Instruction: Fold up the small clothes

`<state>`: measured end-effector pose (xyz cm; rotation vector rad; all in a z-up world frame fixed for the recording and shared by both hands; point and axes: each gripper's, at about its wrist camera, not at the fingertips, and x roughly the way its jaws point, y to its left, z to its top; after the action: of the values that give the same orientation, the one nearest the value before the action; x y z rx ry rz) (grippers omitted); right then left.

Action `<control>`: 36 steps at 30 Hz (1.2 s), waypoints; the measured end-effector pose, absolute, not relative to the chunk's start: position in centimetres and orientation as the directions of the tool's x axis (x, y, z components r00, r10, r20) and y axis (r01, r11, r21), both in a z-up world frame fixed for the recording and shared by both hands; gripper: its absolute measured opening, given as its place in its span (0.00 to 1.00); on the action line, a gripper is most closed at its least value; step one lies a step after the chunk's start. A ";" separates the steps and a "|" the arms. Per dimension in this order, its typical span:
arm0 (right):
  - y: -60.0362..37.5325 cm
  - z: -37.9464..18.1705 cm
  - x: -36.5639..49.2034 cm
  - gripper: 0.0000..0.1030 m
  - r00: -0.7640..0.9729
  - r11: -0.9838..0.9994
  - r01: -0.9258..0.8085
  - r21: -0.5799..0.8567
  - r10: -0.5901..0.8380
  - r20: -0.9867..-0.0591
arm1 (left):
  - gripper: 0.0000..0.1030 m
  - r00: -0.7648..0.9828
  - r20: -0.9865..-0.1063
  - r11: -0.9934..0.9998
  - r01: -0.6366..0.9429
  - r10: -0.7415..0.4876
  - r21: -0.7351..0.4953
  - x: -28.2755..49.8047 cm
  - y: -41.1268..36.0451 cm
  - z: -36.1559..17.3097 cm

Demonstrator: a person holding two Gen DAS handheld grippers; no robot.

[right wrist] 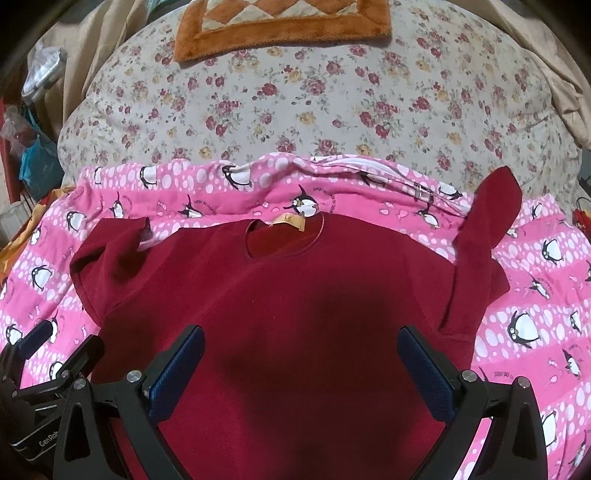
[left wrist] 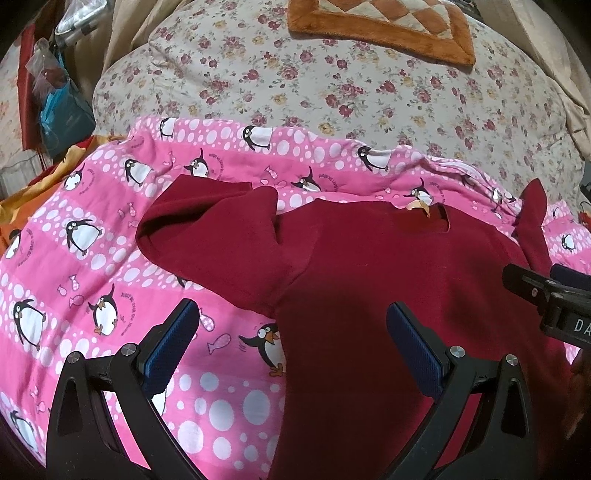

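A dark red T-shirt [left wrist: 369, 280] lies spread flat on a pink penguin-print sheet [left wrist: 92, 266], neck opening and tan label at the far side. It also shows in the right wrist view [right wrist: 295, 295], its left sleeve [right wrist: 107, 258] rumpled and its right sleeve [right wrist: 487, 229] standing up, partly folded. My left gripper [left wrist: 291, 321] is open and empty over the shirt's left edge, below the left sleeve. My right gripper [right wrist: 301, 347] is open and empty above the middle of the shirt's body. Each gripper shows at the edge of the other's view.
The pink sheet [right wrist: 535, 332] lies on a bed with a floral quilt [right wrist: 295, 103] behind it. An orange-bordered patchwork mat [right wrist: 280, 26] sits at the far side. Bags and clutter [left wrist: 55, 92] stand at the left, with orange cloth [left wrist: 33, 195] beside the sheet.
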<state>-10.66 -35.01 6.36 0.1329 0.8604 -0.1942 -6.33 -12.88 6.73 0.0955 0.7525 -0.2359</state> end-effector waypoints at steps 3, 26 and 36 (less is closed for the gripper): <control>-34.8 6.3 -10.6 1.00 0.635 0.976 0.216 0.037 -0.111 -0.764 | 0.99 0.702 -0.690 0.970 0.244 -0.176 0.000 -6.2 -12.8 6.5; -33.1 4.6 -9.2 1.00 0.609 0.986 0.164 0.018 -0.087 -0.788 | 0.99 0.689 -0.705 0.975 0.221 -0.169 -0.018 -5.2 -12.1 5.8; -32.1 3.9 -8.4 1.00 0.602 0.989 0.147 0.031 -0.064 -0.796 | 0.99 0.690 -0.709 0.983 0.180 -0.145 -0.025 -4.5 -10.7 5.4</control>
<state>-8.45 -32.11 3.90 0.0967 0.9172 -0.1223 -4.47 -10.69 5.35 0.0476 0.7882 -0.1816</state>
